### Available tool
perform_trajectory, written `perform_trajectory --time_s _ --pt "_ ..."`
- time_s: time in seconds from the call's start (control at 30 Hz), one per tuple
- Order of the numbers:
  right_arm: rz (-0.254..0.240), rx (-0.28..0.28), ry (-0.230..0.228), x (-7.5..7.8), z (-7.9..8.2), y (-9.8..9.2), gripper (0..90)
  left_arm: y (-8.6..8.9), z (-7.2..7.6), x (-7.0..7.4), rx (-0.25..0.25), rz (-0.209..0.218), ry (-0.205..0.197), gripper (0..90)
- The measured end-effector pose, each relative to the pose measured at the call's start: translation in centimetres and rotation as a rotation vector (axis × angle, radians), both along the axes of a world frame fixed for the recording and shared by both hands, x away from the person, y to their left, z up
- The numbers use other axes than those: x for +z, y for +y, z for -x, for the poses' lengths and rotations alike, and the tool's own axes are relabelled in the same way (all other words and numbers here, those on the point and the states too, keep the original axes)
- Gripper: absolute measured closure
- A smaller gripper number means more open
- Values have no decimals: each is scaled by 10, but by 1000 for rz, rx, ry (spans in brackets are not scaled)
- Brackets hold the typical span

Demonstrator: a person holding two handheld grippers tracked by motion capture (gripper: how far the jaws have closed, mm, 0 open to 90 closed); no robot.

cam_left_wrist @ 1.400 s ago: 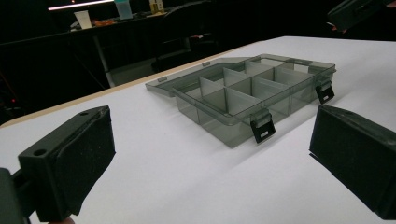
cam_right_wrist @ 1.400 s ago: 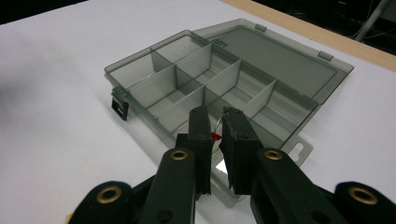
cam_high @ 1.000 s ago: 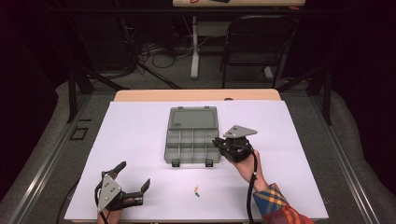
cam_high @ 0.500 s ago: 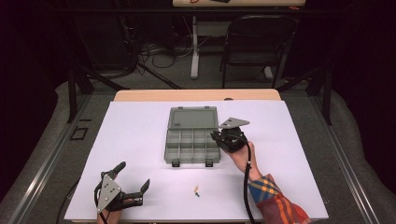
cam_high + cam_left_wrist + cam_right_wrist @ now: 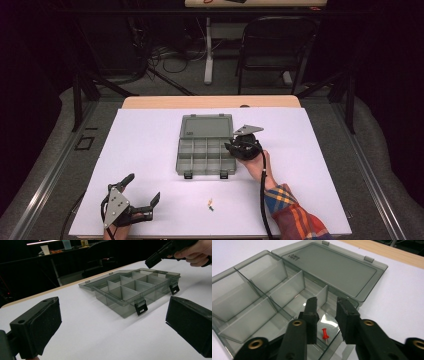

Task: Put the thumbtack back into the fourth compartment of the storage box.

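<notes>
Pins numbered two on the near strip of the desk (image 5: 150, 130), a small orange and green pair (image 5: 210, 204) lying loose between the hands. Left of them, at the near left, the left tool (image 5: 145, 197) rested on the desk, jaws spread wide with nothing between them. Farther off stood one grey organizer box (image 5: 206, 156), lid flung back flat on its far side. One red pushpin (image 5: 325, 334) lay in its near right compartment. Over the box's right edge the right tool (image 5: 327, 315) hung tilted down, its jaws just having parted, the pin loose beneath them, untouched.
</notes>
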State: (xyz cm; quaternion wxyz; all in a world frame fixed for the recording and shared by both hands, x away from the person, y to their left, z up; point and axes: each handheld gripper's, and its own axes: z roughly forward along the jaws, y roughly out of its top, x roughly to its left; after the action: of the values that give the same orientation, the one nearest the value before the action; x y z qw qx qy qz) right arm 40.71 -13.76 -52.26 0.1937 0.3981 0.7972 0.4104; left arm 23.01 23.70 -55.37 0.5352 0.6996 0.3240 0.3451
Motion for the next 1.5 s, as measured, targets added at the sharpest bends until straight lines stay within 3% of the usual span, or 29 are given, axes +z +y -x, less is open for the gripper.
perform_trajectory --time_s 0.07,0.17,0.2,0.23,0.53,0.83,1.5 --pt "-8 -7 -15 3 1 -2 646 0 0 0 2 1 -1 1" --pt "-12 9 -18 7 5 -2 460 2 1 1 1 3 -2 1" --pt "-12 9 -18 7 5 -2 460 2 1 1 1 3 -2 1" --pt "-12 13 -15 10 8 -2 376 1 2 1 2 -1 -4 1" --pt "-33 73 -30 22 36 -10 143 2 2 1 7 -2 5 1" --pt "-41 127 -44 27 62 -7 62 0 1 0 2 -8 9 1" --pt "-58 153 -40 21 109 -14 0 0 2 2 -2 -3 -2 1"
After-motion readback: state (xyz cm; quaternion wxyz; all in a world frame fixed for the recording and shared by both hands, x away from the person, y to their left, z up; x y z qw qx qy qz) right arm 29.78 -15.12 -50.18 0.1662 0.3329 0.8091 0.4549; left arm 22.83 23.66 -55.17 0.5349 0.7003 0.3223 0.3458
